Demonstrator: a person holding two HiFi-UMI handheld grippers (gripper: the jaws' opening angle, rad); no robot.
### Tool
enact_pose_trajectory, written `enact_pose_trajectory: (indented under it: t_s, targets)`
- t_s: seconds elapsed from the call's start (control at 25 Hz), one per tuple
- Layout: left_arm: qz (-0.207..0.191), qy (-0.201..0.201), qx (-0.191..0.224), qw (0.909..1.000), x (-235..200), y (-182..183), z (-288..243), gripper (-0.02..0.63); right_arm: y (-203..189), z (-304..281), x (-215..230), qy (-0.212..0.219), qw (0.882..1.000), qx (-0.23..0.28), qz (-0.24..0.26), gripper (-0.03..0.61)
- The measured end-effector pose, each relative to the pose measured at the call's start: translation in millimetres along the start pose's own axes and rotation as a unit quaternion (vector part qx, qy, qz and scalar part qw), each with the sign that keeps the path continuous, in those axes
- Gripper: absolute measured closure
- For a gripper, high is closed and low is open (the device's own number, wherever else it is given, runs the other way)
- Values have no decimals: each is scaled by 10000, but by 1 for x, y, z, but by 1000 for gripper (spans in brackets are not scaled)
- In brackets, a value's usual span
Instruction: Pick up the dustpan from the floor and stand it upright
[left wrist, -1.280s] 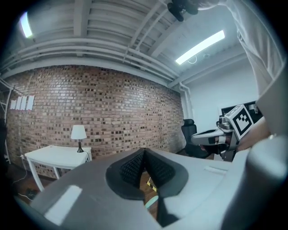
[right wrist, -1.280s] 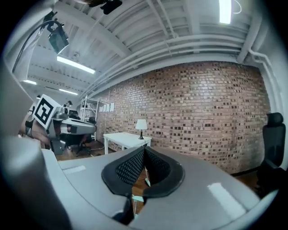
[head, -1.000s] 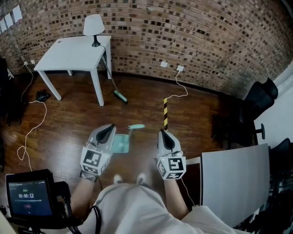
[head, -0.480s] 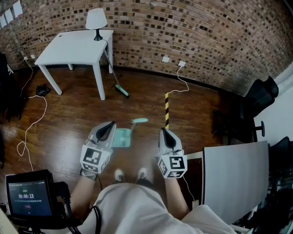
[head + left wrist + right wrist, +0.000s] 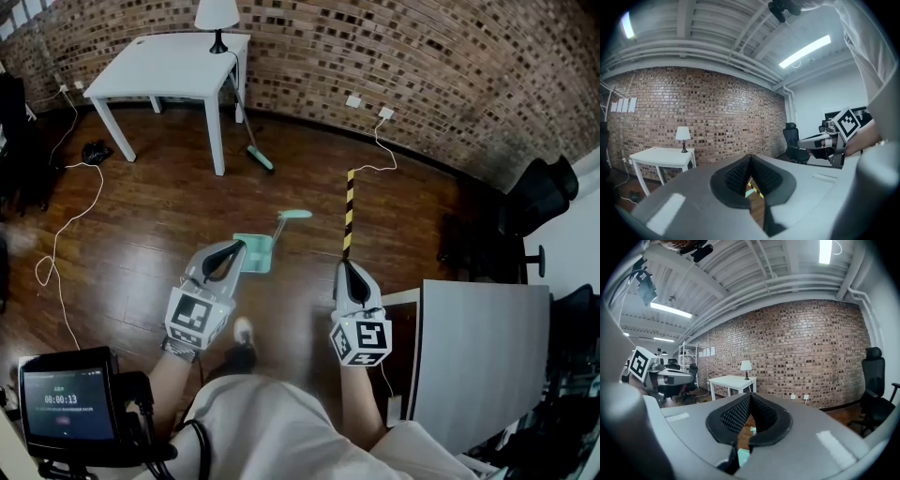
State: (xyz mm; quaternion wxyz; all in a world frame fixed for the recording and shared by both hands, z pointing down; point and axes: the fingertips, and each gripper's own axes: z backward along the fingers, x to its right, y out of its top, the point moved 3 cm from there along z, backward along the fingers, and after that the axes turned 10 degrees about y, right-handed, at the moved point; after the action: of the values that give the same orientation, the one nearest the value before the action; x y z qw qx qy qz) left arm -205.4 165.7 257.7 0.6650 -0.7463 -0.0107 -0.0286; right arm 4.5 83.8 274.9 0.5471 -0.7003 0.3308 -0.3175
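Teal plastic dustpan (image 5: 255, 254): lies flat on the wood floor (image 5: 141, 234), in the middle of it, well away from the brick wall (image 5: 422, 56). Its handle points toward the far right, and its end is near a yellow-and-black striped strip (image 5: 349, 211) on the floor.

Left gripper (image 5: 235, 247): jaws pressed together at the tips, nothing between them. From the head view its tip overlaps the pan's left edge; whether it touches the pan cannot be told.

Right gripper (image 5: 348, 266): jaws likewise clenched and empty. It is held to the right of the dustpan, apart from it, with its tip at the near end of the striped strip.

White table (image 5: 173, 70): stands at the floor's far left edge, against the brick wall. A white lamp (image 5: 217, 13) stands at its far right corner.

Broom (image 5: 263, 160): teal head on the floor just right of the table, stick leaning against the table's right edge.

Black office chair (image 5: 536, 197): at the floor's right edge, well apart from the dustpan.
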Motion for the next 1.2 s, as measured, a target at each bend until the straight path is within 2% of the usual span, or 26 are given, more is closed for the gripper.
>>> enact_pose_trajectory:
  t_s: [0.2, 0.4, 0.56, 0.64, 0.76, 0.92, 1.2]
  targets:
    - [-37, 0, 8, 10000, 55, -13, 65, 614, -22, 68, -18, 115, 9998, 17, 168, 566]
    - [-33, 118, 18, 9999, 134, -37, 141, 614, -62, 173, -18, 2, 9998, -20, 196, 566]
    - [12, 379, -126, 9992, 177, -58, 201, 614, -88, 251, -27, -75, 9997, -90, 236, 566]
    - [74, 514, -167, 9985, 193, -57, 227, 614, -91, 283, -31, -100, 9996, -125, 243, 566]
    - [39, 501, -153, 9986, 217, -44, 256, 614, -94, 329, -31, -247, 9996, -142, 93, 566]
    - [-25, 507, -116, 9986, 233, -32, 284, 614, -96, 365, -38, -317, 9994, -114, -31, 566]
    - [-63, 485, -103, 9988, 234, -17, 308, 614, -77, 382, -61, -404, 9991, 26, 82, 566]
